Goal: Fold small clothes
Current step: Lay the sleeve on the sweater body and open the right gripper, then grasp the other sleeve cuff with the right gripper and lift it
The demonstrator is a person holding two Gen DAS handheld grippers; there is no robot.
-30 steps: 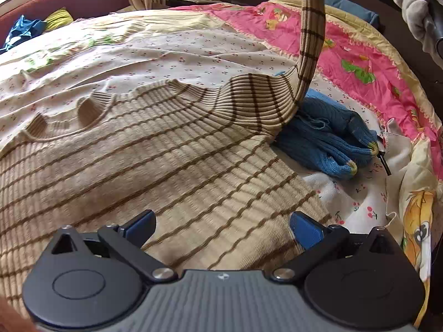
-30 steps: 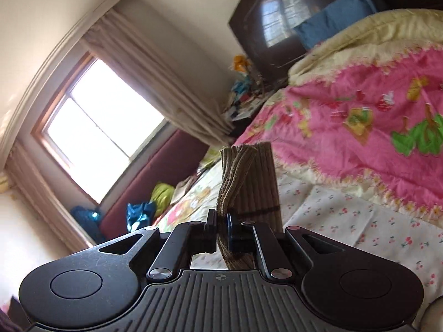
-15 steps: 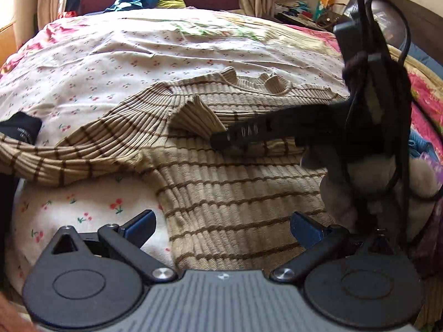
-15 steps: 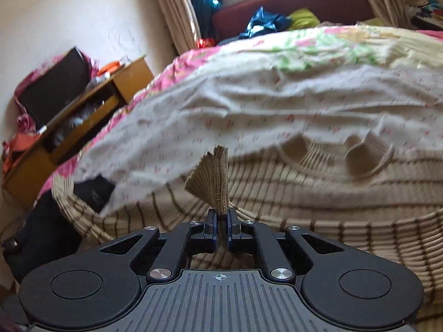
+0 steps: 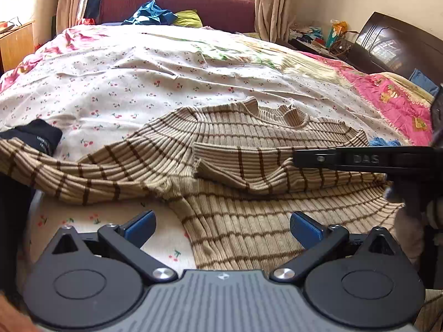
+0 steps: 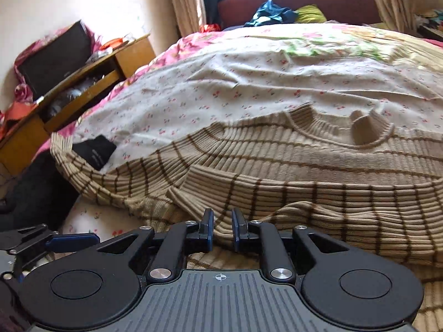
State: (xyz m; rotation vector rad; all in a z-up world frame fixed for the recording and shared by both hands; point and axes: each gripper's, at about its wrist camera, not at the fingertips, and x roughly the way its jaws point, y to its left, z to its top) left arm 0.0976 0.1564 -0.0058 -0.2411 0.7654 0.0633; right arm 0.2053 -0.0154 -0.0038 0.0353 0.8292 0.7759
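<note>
So the beige ribbed sweater with thin brown stripes (image 5: 277, 221) is lying flat on the bed's cherry-print sheet (image 5: 138, 83), collar pointing away from me toward twelve o'clock. What's new: a second ago the right hand-held gripper (image 6: 222, 231) had the right sleeve (image 5: 249, 166) hoisted up in the air, pinched tight. Now that sleeve is laid across the chest, cuff ending around the middle of the body, and the jaws have just been opening. There's a clear gap between the pads, and the knit sits under and in front of them rather than squeezed, so I'd call it let go.

The left hand-held gripper (image 5: 221, 229) has swung round too and now hovers wide open over the lower hem at about six o'clock, holding nothing.

The other sleeve (image 5: 69, 171) is still trailing out to nine o'clock, running off the bed edge past a small black folded garment (image 5: 41, 135). A blue knitted thing (image 5: 383, 141) just peeks out past the sweater's shoulder at three o'clock.

My read: first sleeve fold is done, though it landed a bit rumpled. The trailing sleeve looks like the obvious next grab, then folding the body up from the hem. Dragging that long sleeve could tug the whole sweater crooked.
</note>
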